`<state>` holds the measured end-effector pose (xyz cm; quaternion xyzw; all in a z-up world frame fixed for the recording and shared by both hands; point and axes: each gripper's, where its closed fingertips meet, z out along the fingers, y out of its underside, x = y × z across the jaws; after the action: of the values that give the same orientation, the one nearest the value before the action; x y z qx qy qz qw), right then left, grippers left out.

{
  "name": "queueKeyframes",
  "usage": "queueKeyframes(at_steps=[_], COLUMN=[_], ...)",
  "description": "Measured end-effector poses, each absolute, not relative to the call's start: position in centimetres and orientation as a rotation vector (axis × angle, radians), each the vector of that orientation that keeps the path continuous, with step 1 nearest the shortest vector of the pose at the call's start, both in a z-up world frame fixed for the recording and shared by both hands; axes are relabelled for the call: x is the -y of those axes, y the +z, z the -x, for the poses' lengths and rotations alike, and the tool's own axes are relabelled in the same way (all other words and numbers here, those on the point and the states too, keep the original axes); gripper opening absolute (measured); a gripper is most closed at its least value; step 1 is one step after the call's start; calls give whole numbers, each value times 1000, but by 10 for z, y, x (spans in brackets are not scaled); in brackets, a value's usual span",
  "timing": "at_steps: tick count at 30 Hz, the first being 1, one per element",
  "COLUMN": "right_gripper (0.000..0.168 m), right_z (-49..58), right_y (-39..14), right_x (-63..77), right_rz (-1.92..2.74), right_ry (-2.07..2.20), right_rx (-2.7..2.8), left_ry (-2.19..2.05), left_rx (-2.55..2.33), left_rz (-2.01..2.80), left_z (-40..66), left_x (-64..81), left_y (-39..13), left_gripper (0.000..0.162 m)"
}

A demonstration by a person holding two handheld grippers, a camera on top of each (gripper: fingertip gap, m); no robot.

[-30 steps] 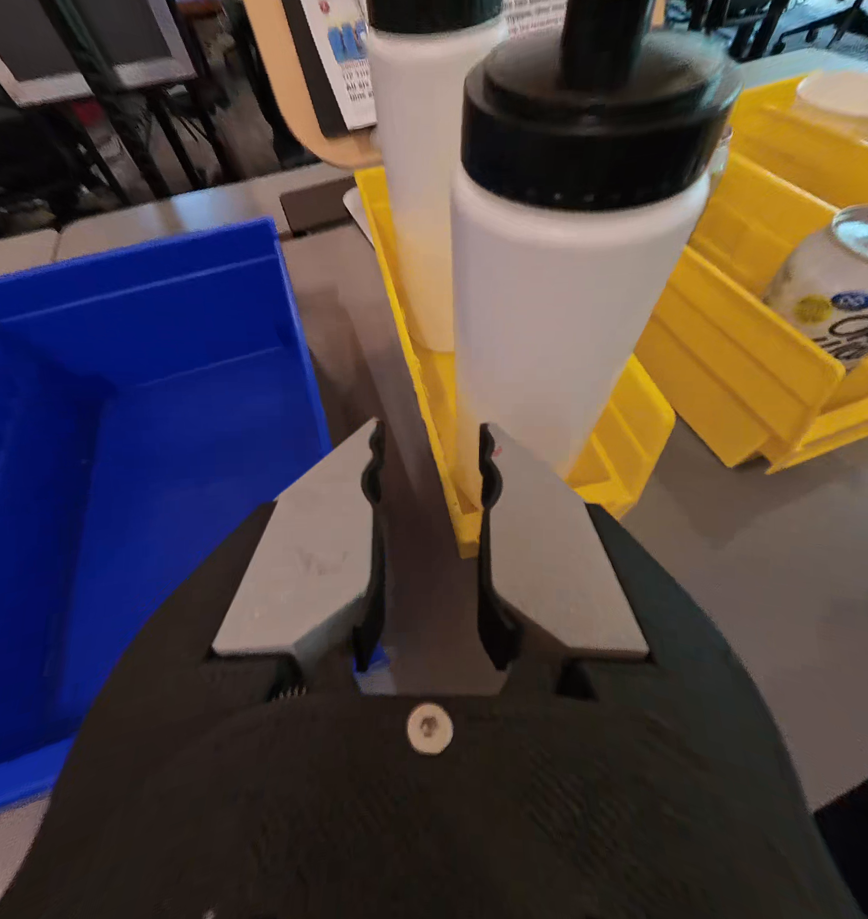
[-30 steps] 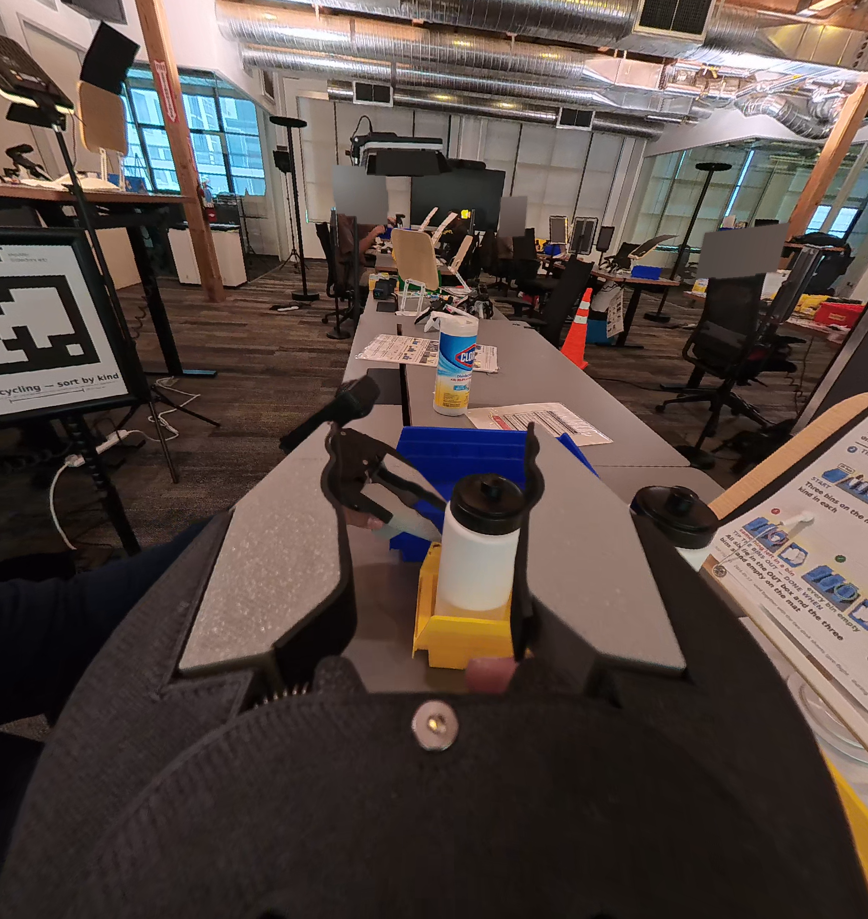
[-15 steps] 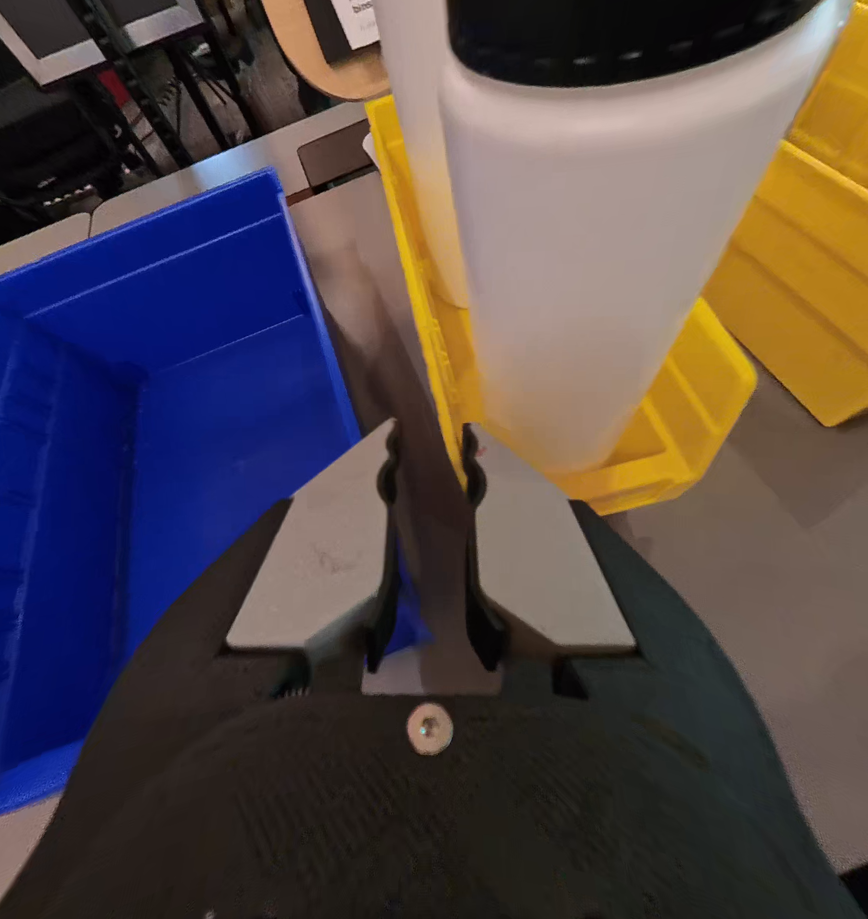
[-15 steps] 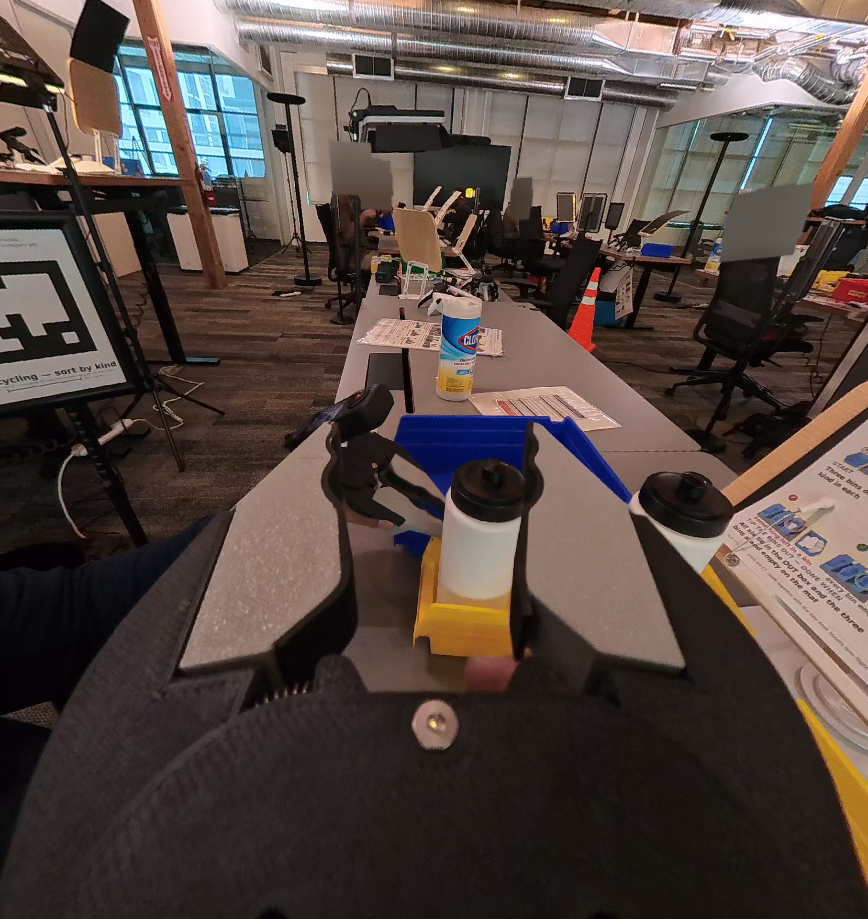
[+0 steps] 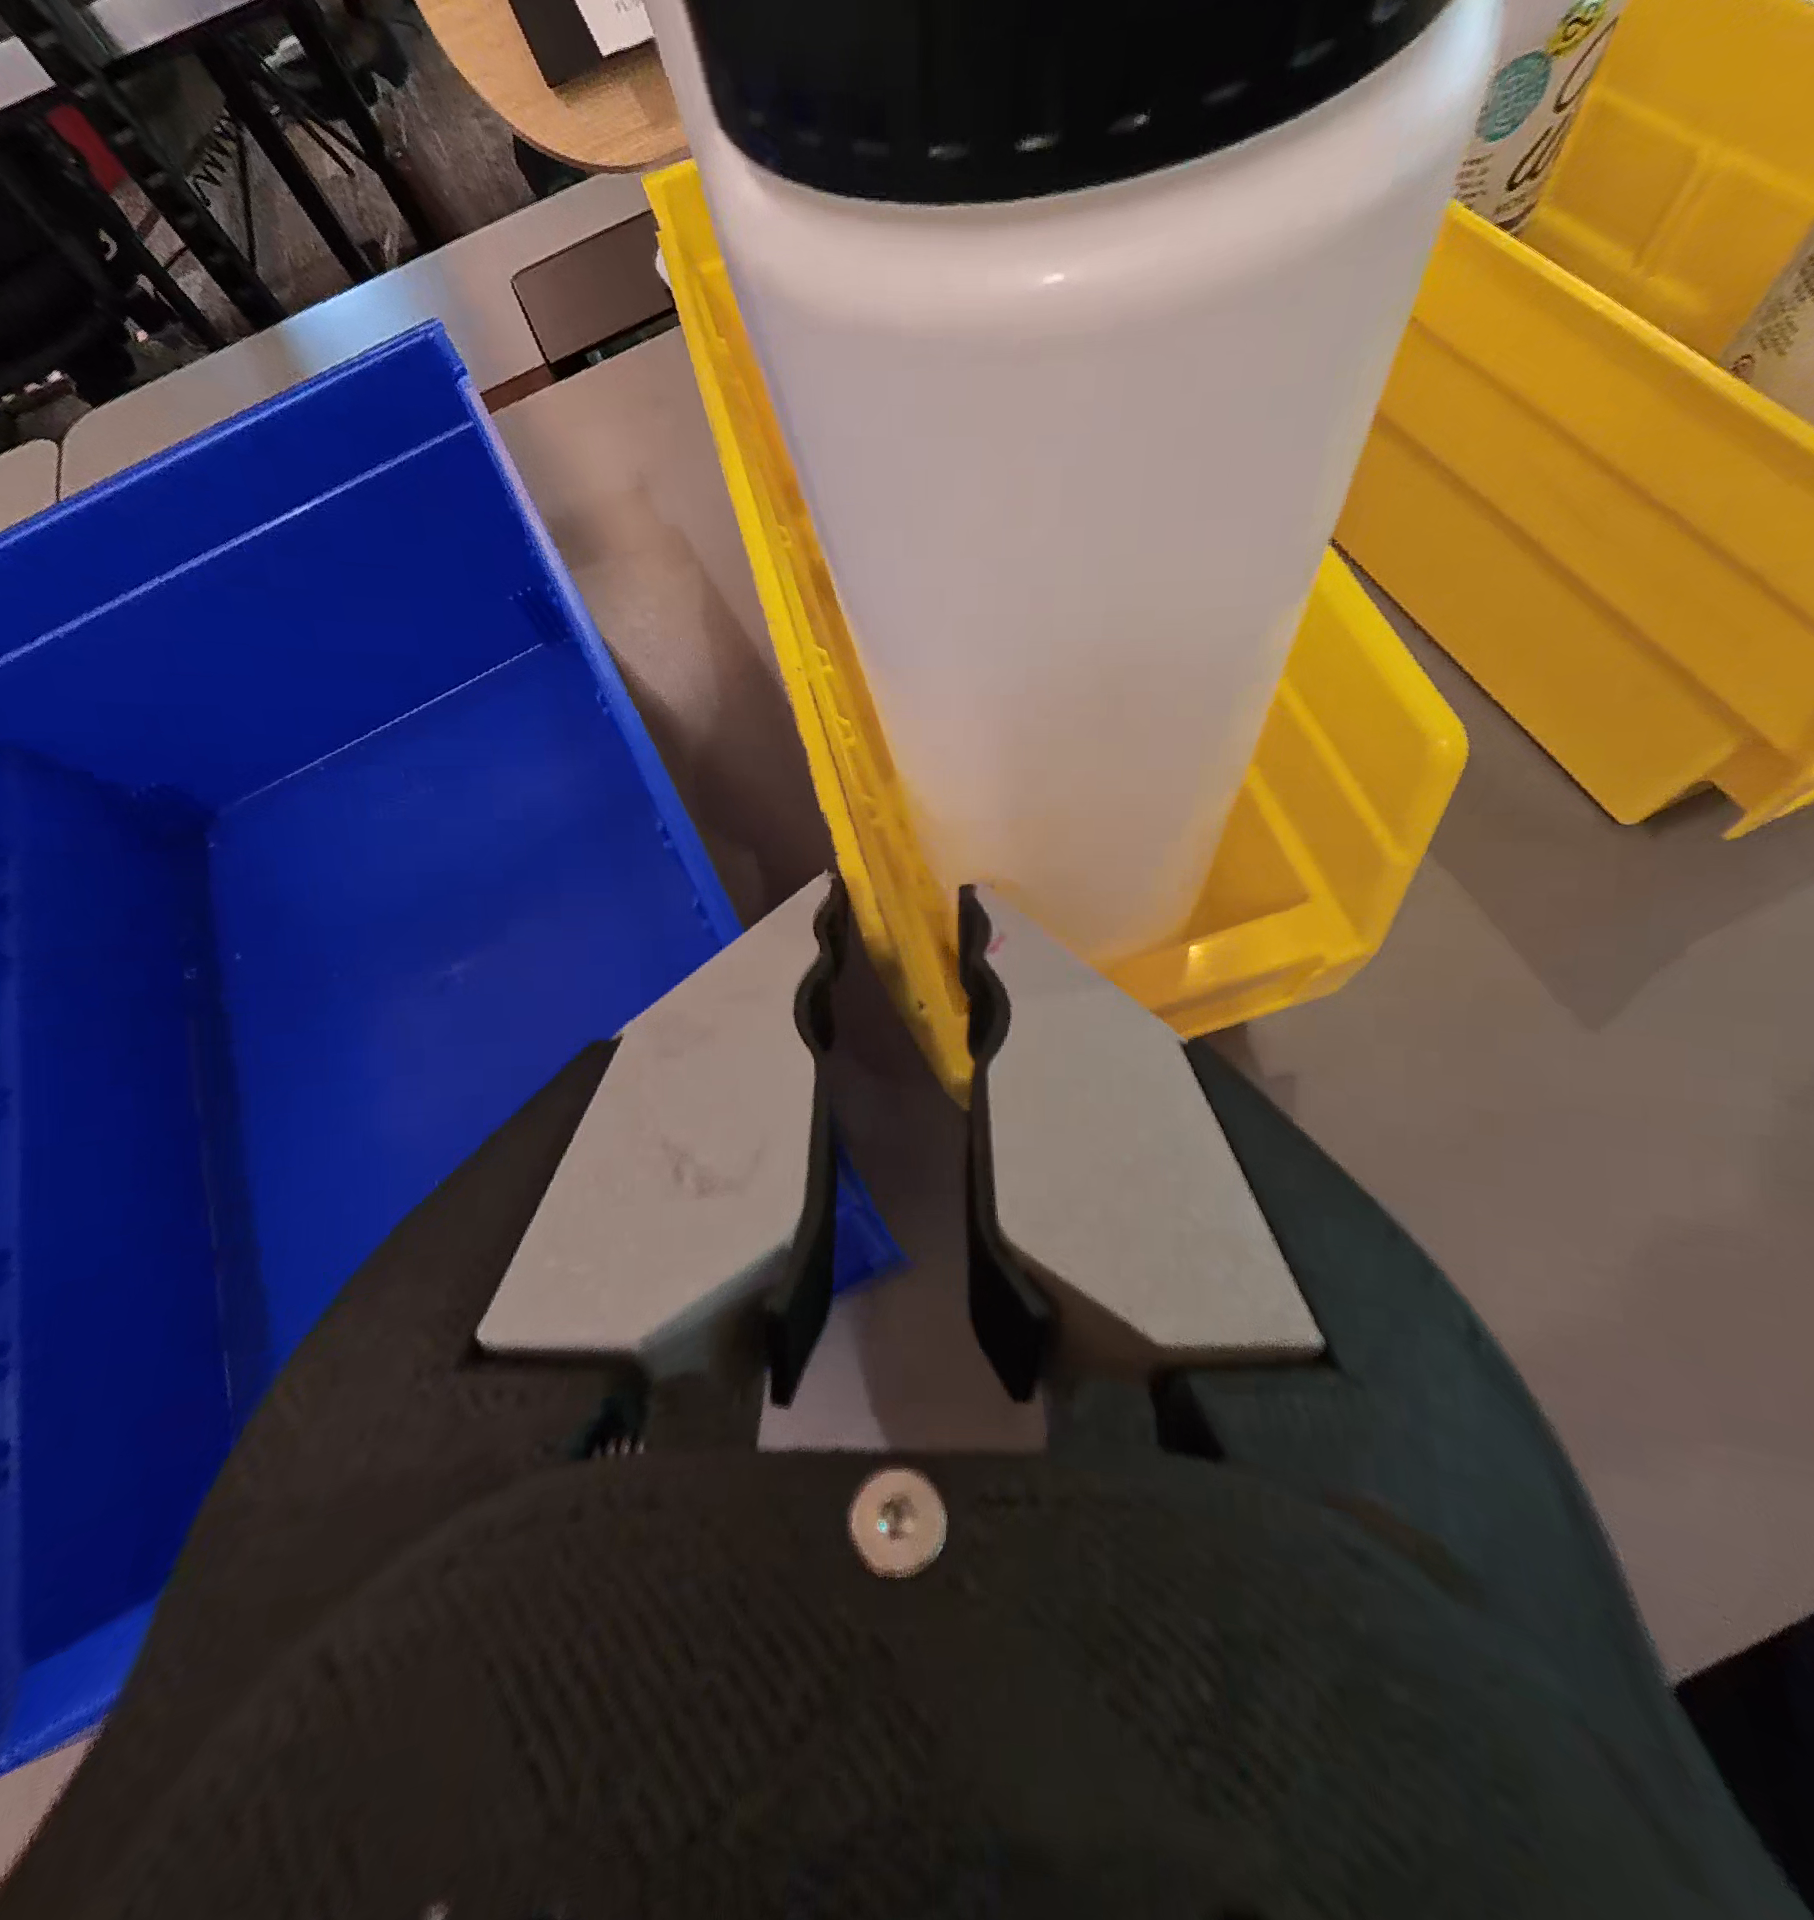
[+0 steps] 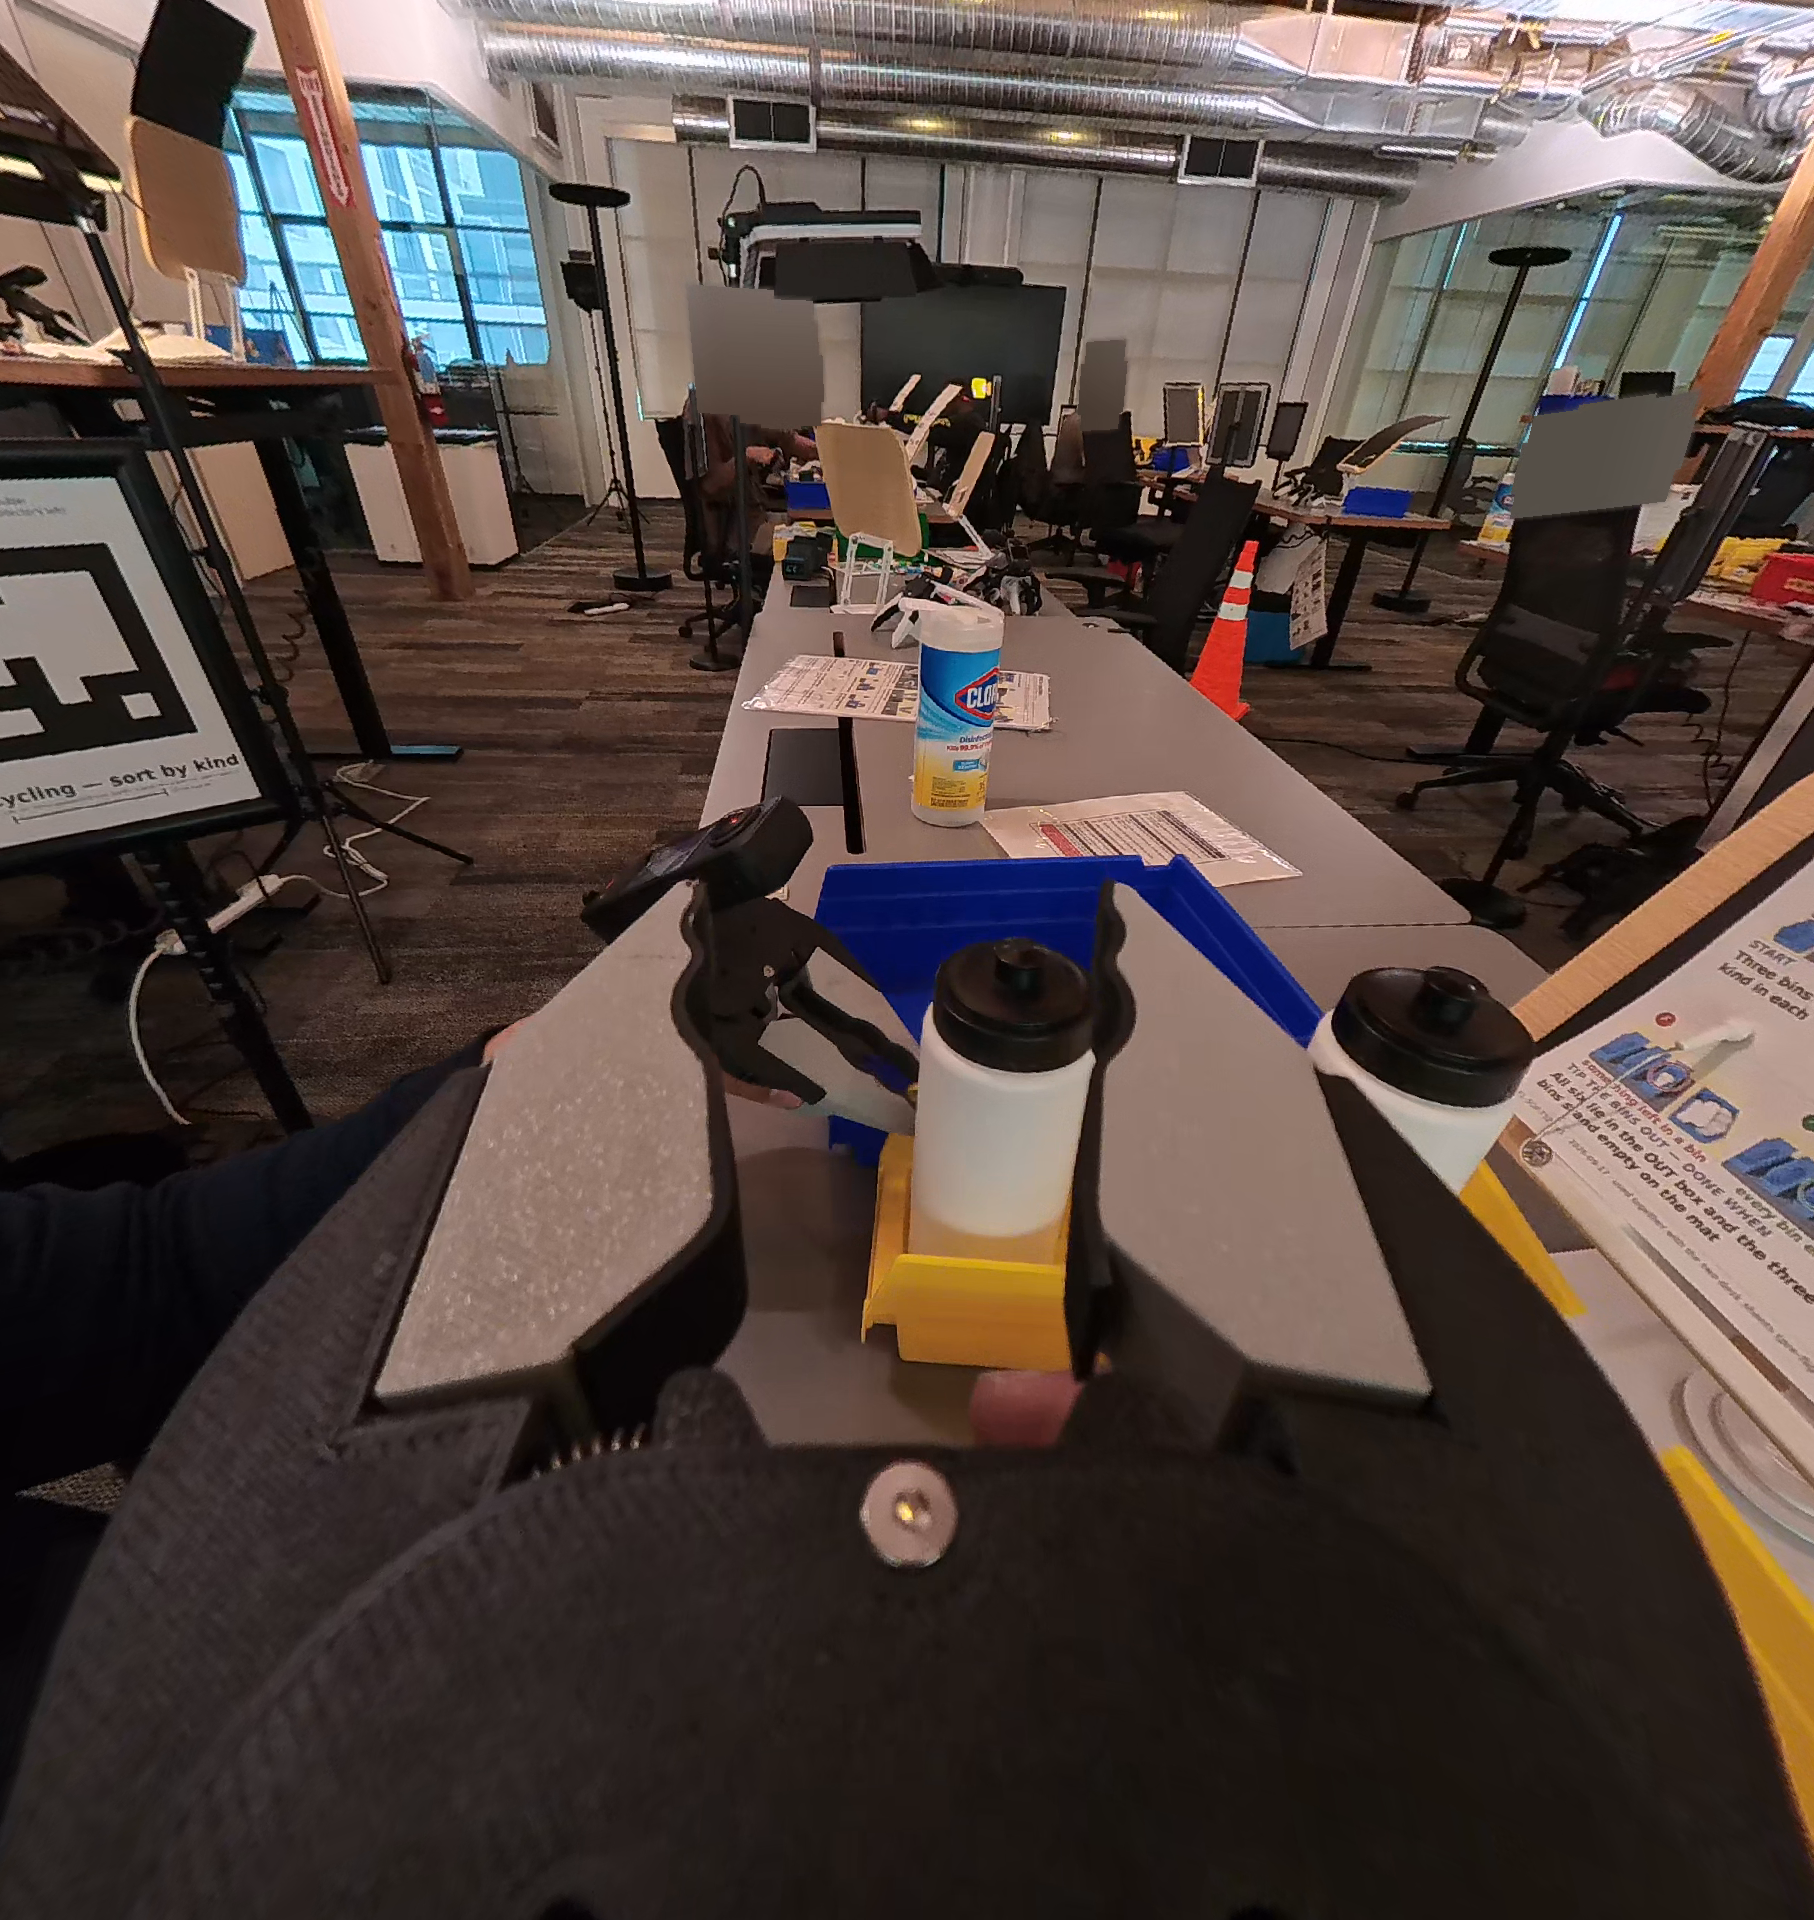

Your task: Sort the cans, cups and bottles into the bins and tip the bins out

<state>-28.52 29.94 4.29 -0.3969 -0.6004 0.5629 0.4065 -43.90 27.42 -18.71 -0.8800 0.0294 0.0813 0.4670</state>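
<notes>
A: Status on the left hand-held gripper [image 5: 898,914]?

B: Over the last second it has been brought in and narrowed. The side wall of the small yellow bin [image 5: 1339,727] is now straddled by the fingers. The wall is touched by the right finger; a sliver of bench [image 5: 1505,1143] is seen on the other side. Whether the wall is actually pinched cannot be told.

A: Meaning for the task?

B: Sorting of this bin is judged done; the tip-out step is being set up. The blue bin [image 5: 259,831] sits just beside it, empty and open, and is the likely target.

A: Load?

B: A white bottle with a black cap [image 5: 1038,520] stands upright in the yellow bin, just past the fingertips. The load is tall, so toppling is to be expected once the bin is tilted.

A: The right hand-held gripper [image 6: 903,914]?

B: Fingers are held wide apart, nothing is gripped, and it hangs back, aimed at the same bin.

A: Differences between views?

B: Only in the right wrist view is a second capped bottle [image 6: 1422,1081] seen, behind the first, and the left gripper is shown at the bin rim from outside. Only in the left wrist view are the larger yellow bins [image 5: 1609,540] with printed cans [image 5: 1526,104] seen, plus the blue bin's bare interior.
</notes>
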Motion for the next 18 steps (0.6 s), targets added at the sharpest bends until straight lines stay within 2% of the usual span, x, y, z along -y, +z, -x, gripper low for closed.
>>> queueKeyframes(at_steps=[13, 18], right_gripper=[71, 71], right_z=[272, 268], right_y=[55, 59], right_x=[-301, -304], right_rz=[970, 963], right_ry=[1423, 1423], right_rx=[1482, 1468], left_ry=[162, 190], left_rx=[-127, -107], left_rz=[2223, 2204], left_z=[429, 437], left_x=[-260, -246], left_y=[-188, -178], left_gripper=[28, 20])
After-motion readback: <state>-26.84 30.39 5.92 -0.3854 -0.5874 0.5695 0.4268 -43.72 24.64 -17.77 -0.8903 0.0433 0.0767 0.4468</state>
